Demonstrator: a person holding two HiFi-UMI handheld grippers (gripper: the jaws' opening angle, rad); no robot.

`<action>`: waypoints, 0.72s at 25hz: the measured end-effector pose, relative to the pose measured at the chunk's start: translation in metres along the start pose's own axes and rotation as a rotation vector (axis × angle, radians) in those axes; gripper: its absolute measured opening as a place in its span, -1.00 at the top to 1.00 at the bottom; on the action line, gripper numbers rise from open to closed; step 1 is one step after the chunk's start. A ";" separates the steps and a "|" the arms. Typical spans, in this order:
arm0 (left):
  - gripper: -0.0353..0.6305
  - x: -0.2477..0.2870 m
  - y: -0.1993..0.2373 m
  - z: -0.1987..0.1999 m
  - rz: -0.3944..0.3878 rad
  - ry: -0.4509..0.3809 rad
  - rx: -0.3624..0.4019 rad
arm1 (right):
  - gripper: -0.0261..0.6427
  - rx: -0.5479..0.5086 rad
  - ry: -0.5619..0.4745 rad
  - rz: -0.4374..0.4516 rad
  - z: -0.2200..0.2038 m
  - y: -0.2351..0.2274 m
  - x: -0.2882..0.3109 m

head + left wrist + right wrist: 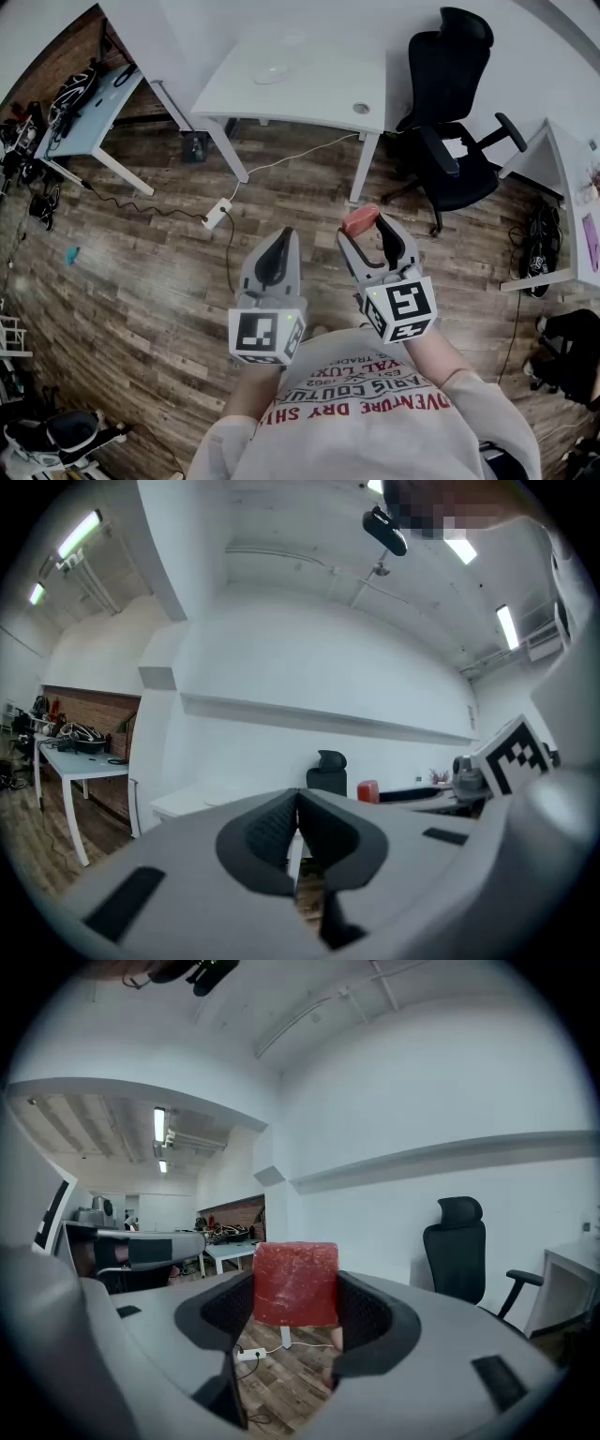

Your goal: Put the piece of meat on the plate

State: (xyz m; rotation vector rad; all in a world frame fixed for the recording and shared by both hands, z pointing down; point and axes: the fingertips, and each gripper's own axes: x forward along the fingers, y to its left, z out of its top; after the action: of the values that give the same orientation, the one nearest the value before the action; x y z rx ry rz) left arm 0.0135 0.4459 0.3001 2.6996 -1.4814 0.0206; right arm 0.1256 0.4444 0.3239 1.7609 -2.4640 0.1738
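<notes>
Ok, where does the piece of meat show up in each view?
Head view: piece of meat right of centre, held at the right gripper tips.
Left gripper view: meat, small, right of centre.
Right gripper view: meat at centre, gripped between the jaws.
Shared landmark: black office chair.

left tool (284, 239) and right tool (369, 231) side by side, held out from the chest, roughly level, both pointing toward the white tabletop (309, 89) and well short of it. left tool jaws together, nothing between. right tool jaws wide, pads clamped on both sides of the piece of meat (295, 1283). left forearm (246, 394) and right forearm (436, 352) bent, close to the torso.
</notes>
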 end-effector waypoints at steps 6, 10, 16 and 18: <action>0.88 0.003 -0.011 0.004 -0.003 -0.005 0.002 | 0.08 0.004 0.006 -0.003 0.003 -0.010 -0.006; 0.87 0.006 -0.013 0.005 -0.002 -0.006 0.001 | 0.08 0.037 0.027 -0.027 0.001 -0.018 -0.005; 0.87 0.003 -0.003 0.000 0.000 0.001 -0.006 | 0.08 0.054 0.003 -0.045 0.006 -0.015 -0.001; 0.87 0.000 0.003 -0.003 0.002 0.008 -0.009 | 0.08 0.078 0.004 -0.048 0.005 -0.013 0.002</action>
State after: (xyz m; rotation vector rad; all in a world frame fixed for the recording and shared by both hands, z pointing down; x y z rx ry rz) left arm 0.0111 0.4450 0.3034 2.6876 -1.4790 0.0254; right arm 0.1372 0.4378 0.3192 1.8467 -2.4409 0.2727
